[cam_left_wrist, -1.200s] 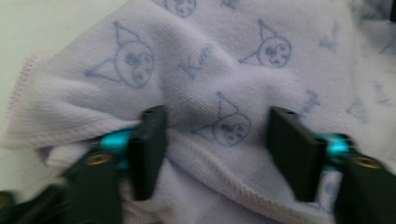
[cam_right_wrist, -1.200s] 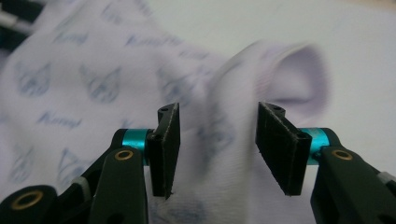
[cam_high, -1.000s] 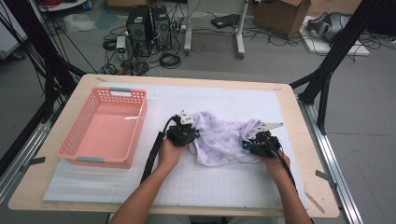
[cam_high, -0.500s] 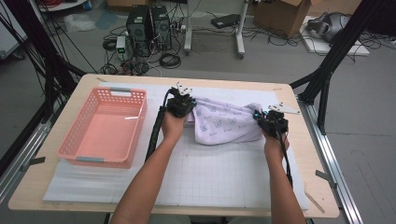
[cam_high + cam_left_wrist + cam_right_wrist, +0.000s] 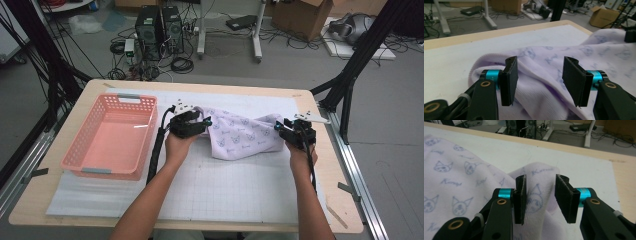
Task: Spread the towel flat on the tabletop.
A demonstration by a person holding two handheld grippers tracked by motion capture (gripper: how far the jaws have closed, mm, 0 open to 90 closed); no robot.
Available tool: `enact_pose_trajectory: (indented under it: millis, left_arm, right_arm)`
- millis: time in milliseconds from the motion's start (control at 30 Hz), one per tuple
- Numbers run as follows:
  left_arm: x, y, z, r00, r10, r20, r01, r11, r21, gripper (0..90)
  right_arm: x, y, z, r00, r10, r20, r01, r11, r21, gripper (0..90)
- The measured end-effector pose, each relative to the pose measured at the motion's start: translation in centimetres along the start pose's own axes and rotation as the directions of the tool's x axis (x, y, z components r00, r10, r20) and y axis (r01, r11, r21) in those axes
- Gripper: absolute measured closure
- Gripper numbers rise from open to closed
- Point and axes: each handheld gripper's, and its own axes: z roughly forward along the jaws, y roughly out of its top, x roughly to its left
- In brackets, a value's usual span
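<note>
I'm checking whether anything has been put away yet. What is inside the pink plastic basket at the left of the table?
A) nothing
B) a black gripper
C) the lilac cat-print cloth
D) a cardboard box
A: in the high view the pink plastic basket shows only its bare floor, while the lilac cat-print cloth lies on the white mat to its right.

Right gripper [image 5: 540, 197] just opened w/ cloth [image 5: 461, 185] fold between jaws
</note>
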Motion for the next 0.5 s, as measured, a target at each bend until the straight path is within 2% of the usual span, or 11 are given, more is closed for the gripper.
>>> enact_pose_trajectory:
  millis: [33, 100, 167, 233, 300, 400, 433, 467, 500]
  left_arm:
    - [-0.2, -0.2, -0.4, 0.9999, 0.015, 0.006, -0.015, 0.9999, -0.003, 46.3]
    - [-0.6, -0.7, -1.1, 0.9992, 0.016, 0.036, -0.015, 0.9996, -0.024, 46.1]
    - [-0.9, -1.1, -1.6, 0.9973, 0.032, 0.067, -0.031, 0.9993, -0.022, 45.6]
    - [-1.3, -1.8, -2.0, 0.9953, 0.043, 0.087, -0.042, 0.999, -0.019, 44.6]
    - [-1.5, -2.3, -2.3, 0.9923, 0.04, 0.117, -0.042, 0.9991, 0.013, 42.6]
    - [-2.1, -3.2, -2.8, 0.9886, 0.069, 0.134, -0.07, 0.9975, 0.004, 41.1]
    - [-2.3, -3.5, -2.9, 0.9875, 0.067, 0.143, -0.07, 0.9975, 0.013, 39.9]
    - [-2.5, -3.9, -3.0, 0.9864, 0.066, 0.151, -0.071, 0.9972, 0.025, 39.9]
    - [-2.8, -4.8, -3.1, 0.9829, 0.077, 0.167, -0.086, 0.9951, 0.048, 39.1]
  right_arm:
    - [-0.1, 0.1, -0.8, 0.9999, -0.01, -0.003, 0.01, 1.0, -0.01, 61.2]
    - [-0.2, 0.1, -1.2, 0.9998, -0.017, -0.006, 0.017, 1.0, -0.018, 61.2]
    - [-0.3, 0.0, -2.0, 0.9996, -0.026, -0.01, 0.026, 0.999, -0.024, 61.2]
    - [-0.5, -0.2, -2.7, 0.9993, -0.034, -0.016, 0.033, 0.999, -0.022, 61.2]
    - [-0.7, -0.6, -3.4, 0.999, -0.037, -0.025, 0.037, 0.999, -0.024, 61.2]
    - [-0.9, -1.6, -4.1, 0.9972, -0.055, -0.05, 0.056, 0.998, 0.004, 60.3]
    - [-0.9, -2.5, -4.5, 0.9955, -0.073, -0.059, 0.075, 0.997, 0.028, 59.6]
    - [-0.9, -2.5, -4.5, 0.9955, -0.073, -0.059, 0.075, 0.997, 0.028, 59.6]
    - [-0.9, -3.4, -4.8, 0.9945, -0.081, -0.066, 0.084, 0.995, 0.045, 58.9]
